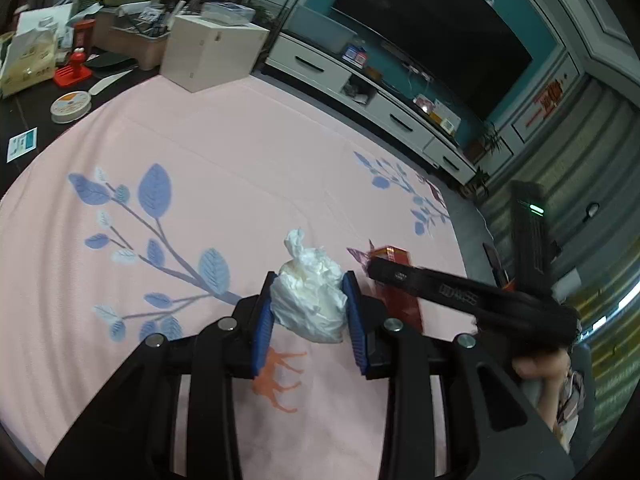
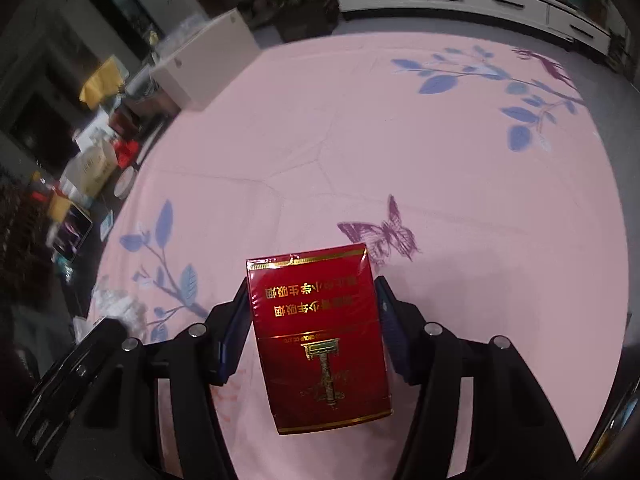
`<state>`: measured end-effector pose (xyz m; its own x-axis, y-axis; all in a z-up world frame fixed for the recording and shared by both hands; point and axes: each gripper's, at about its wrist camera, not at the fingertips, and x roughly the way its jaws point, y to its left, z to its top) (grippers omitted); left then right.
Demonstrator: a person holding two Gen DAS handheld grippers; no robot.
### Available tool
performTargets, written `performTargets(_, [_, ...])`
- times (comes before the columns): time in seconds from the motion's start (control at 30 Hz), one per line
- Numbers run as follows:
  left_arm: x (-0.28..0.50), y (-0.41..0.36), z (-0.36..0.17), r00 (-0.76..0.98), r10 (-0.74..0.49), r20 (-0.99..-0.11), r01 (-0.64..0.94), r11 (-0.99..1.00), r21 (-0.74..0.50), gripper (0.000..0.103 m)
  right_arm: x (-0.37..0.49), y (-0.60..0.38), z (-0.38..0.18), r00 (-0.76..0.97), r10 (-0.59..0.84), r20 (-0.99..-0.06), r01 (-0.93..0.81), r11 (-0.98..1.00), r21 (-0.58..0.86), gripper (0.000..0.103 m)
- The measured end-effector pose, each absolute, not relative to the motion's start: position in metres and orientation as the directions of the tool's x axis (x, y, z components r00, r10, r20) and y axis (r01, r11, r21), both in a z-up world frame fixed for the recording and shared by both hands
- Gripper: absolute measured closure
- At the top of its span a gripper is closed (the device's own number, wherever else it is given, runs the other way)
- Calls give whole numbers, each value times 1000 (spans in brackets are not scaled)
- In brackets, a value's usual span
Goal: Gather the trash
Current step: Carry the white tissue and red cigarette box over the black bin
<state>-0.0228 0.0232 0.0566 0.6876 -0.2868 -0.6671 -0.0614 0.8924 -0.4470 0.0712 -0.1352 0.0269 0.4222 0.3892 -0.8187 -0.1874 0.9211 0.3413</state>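
My left gripper (image 1: 309, 308) is shut on a crumpled white tissue wad (image 1: 310, 300), held between its blue pads above the pink floor mat (image 1: 200, 184). My right gripper (image 2: 312, 324) is shut on a red cigarette pack (image 2: 320, 336) with gold print, held above the mat (image 2: 400, 152). In the left wrist view the right gripper's black body (image 1: 472, 300) and the red pack (image 1: 400, 292) sit just right of the tissue. In the right wrist view the tissue (image 2: 116, 304) and part of the left gripper show at the lower left.
A pale wooden box (image 1: 212, 54) stands at the mat's far edge, with cluttered boxes, a tape roll (image 1: 70, 106) and a red toy (image 1: 74, 66) on the dark floor to its left. A white TV cabinet (image 1: 360, 92) runs along the far wall. A black heater (image 1: 528, 236) stands at the right.
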Motion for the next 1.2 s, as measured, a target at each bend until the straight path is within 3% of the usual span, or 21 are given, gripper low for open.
performTargets(0.27, [-37,-27,57,665,-328,-671,61,919,-389,70,-15,-212,60,604,383,-699,-71,900,431,44])
performTargets(0.73, [-74,-150,75,600,-486,-635,325,874,-361,72,-119,-318,115,854,99,-512,145,898,415,44])
performTargets(0.97, [-83,-229,79,543,-560,-626,439,825,-356,72,-136,-374,106,851,-72,-520,316,861,398,44])
performTargets(1.2, [-77,-305,67,469,-605,-643,539,773,-334,72,-139,-423,78,787,-197,-584,485,782,391,44])
